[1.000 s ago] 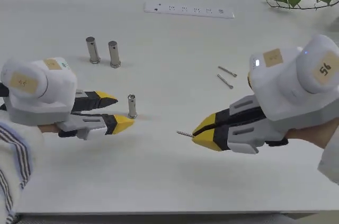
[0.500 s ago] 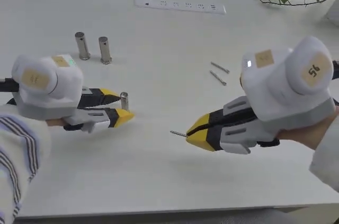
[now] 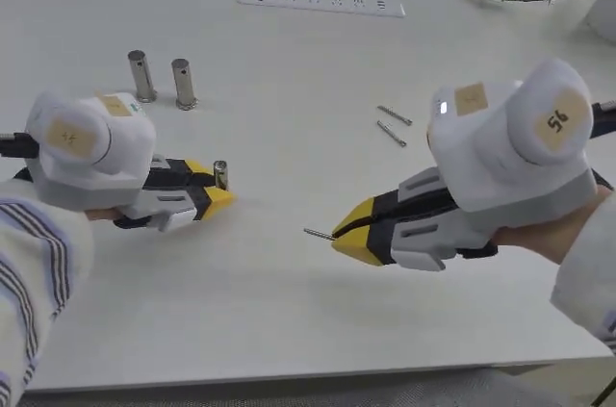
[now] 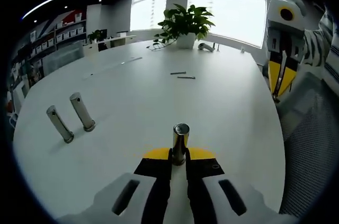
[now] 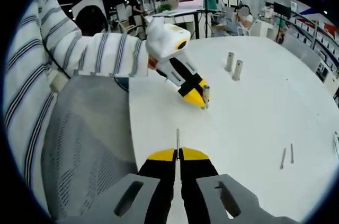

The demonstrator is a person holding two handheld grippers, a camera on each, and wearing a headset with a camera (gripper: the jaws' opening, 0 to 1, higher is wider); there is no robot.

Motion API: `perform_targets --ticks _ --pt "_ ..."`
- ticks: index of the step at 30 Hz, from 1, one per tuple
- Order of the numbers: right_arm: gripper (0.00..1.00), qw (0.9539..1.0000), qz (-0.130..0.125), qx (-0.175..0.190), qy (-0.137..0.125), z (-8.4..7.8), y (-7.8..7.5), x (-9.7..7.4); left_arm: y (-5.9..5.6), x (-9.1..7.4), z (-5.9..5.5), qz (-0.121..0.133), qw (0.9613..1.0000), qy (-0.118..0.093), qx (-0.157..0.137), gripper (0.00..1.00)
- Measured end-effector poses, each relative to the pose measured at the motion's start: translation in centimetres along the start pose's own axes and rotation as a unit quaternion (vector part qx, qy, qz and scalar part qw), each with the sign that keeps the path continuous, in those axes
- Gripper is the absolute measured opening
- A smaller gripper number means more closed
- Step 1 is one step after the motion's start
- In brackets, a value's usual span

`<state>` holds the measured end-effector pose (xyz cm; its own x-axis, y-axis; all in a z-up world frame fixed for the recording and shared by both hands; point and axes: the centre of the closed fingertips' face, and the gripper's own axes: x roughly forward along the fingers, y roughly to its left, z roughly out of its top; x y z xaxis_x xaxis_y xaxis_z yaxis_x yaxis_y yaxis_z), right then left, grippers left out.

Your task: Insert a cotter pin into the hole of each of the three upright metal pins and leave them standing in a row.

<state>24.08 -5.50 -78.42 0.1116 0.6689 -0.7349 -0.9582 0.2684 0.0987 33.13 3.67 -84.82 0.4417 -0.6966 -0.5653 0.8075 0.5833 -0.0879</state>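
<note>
Noted: left claw (image 3: 214,191) clamped on one upright metal pin (image 3: 220,174), which stood on the white surface (image 3: 289,138) between its tips. Right claw (image 3: 352,234) was clenched on a cotter pin (image 3: 319,233) that jutted ahead, well apart from that pin. Two other metal pins (image 3: 141,75) stood beyond. Spare cotter pins (image 3: 392,125) lay further right.

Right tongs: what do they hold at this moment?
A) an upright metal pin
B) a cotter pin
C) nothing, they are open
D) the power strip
B: a thin cotter pin sticks out from between the shut yellow tips of the right tongs, while the metal pin sits in the left tongs.
</note>
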Motion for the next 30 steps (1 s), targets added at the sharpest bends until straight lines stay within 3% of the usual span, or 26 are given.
perform_targets --ticks 8,12,21,24,30 --pt "0.03 1.0000 -0.007 0.003 0.001 0.2 -0.4 0.1 0.4 0.2 0.0 0.023 0.9997 0.008 0.004 0.08" --pt "0.03 0.9999 -0.011 0.006 0.002 0.2 -0.8 0.3 0.6 0.3 0.1 0.049 0.9987 0.008 -0.012 0.08" --pt "0.03 0.9998 -0.016 0.015 0.000 0.9 -1.7 1.3 0.8 0.3 0.1 0.103 0.9941 0.018 -0.029 0.07" --pt "0.03 0.9997 -0.017 0.016 0.000 1.3 -2.0 1.7 0.9 0.1 0.1 0.126 0.9899 0.015 -0.064 0.07" --pt "0.03 0.9997 -0.019 0.017 0.003 2.2 -2.7 2.5 0.6 -0.1 0.0 0.138 0.9876 0.014 -0.073 0.08"
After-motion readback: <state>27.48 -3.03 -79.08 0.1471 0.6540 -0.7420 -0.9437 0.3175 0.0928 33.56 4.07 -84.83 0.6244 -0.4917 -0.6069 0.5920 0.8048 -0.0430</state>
